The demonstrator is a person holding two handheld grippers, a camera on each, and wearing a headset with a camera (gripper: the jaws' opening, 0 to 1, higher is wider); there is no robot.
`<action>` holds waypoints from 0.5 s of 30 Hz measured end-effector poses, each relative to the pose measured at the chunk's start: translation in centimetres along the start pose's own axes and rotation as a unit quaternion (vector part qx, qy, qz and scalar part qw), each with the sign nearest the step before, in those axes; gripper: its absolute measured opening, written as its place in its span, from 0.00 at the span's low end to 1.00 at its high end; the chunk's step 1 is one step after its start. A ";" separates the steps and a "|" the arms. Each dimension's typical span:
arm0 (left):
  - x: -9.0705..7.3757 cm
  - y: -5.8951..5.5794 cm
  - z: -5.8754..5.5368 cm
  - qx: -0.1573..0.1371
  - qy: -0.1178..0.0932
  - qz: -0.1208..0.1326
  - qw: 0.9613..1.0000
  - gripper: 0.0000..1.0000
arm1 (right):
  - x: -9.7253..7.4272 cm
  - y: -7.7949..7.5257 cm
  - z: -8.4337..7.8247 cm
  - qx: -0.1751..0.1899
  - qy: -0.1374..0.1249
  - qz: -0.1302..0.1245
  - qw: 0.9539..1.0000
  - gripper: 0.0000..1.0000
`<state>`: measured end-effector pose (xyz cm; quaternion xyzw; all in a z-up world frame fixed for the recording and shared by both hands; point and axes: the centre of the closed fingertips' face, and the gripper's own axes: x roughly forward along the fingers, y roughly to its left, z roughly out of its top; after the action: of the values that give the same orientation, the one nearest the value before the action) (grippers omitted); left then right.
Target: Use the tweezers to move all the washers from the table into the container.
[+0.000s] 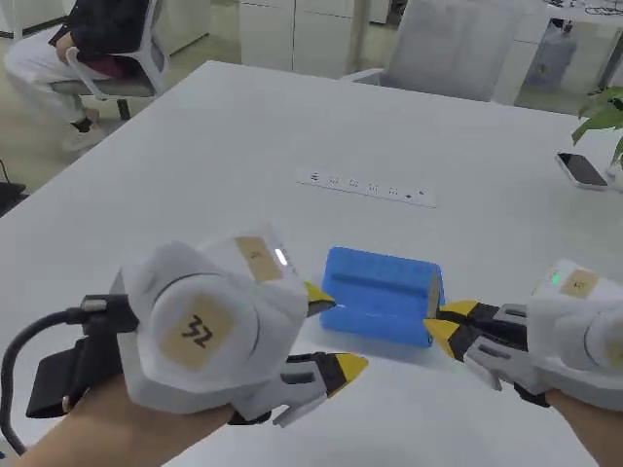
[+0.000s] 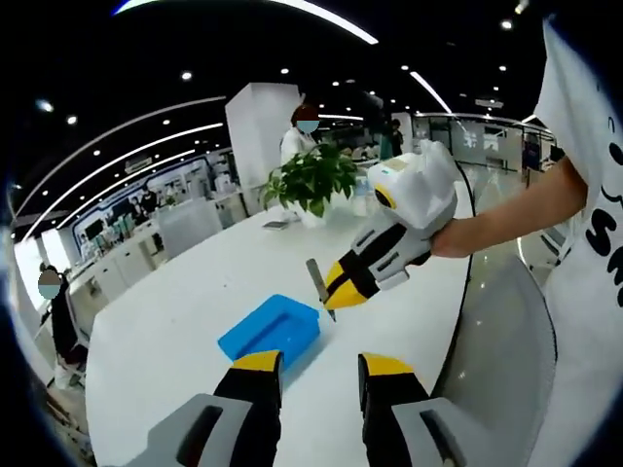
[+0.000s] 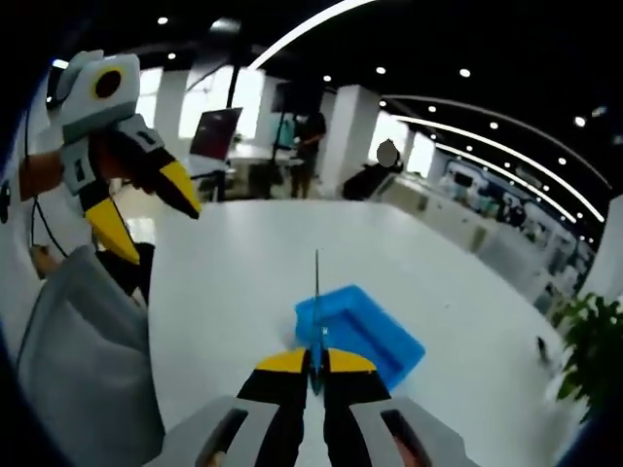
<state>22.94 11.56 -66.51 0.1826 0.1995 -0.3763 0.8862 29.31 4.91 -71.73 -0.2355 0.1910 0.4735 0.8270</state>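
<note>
Two grippers hang over the white worktop (image 1: 195, 146), one on either side of a blue container (image 1: 380, 292) that lies toward the worktop's near edge. The left gripper (image 1: 338, 331) is at the container's left end with its jaws released. The yellow tips stand apart with nothing between them, and the left gripper view shows the same gap. The right gripper (image 1: 446, 324) is at the container's right end, its jaws clenched on the tweezers (image 3: 316, 297), a thin metal pair that sticks straight out past the tips. In the left gripper view the tweezers are raised off the worktop just beside the container's right end and apart from it. Whether anything lies inside the container cannot be told. Toward the middle of the worktop a socket strip (image 1: 365, 187) is set flush into the surface. A phone (image 1: 582, 168) lies near the right edge, with a potted plant (image 1: 605, 109) just beyond it. Past the far left corner a seated person (image 1: 97, 24) occupies an office chair (image 1: 136, 56).
</note>
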 end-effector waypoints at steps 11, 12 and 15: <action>1.7 -1.1 0.4 0.087 0.014 -0.038 0.995 0.20 | -0.2 4.3 -1.8 -0.073 0.047 0.070 0.994 0.01; 1.7 -1.3 0.3 0.094 0.014 -0.041 0.995 0.18 | -0.2 4.6 -2.0 -0.085 0.053 0.075 0.992 0.01; 2.3 -1.8 -0.4 0.128 0.029 -0.059 0.990 0.13 | 0.0 5.5 -2.2 -0.111 0.063 0.091 0.988 0.01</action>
<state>22.98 9.27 -68.30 0.2932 0.1859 -0.4449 0.8256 24.25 6.05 -74.69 -0.3368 0.2096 0.5496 0.7353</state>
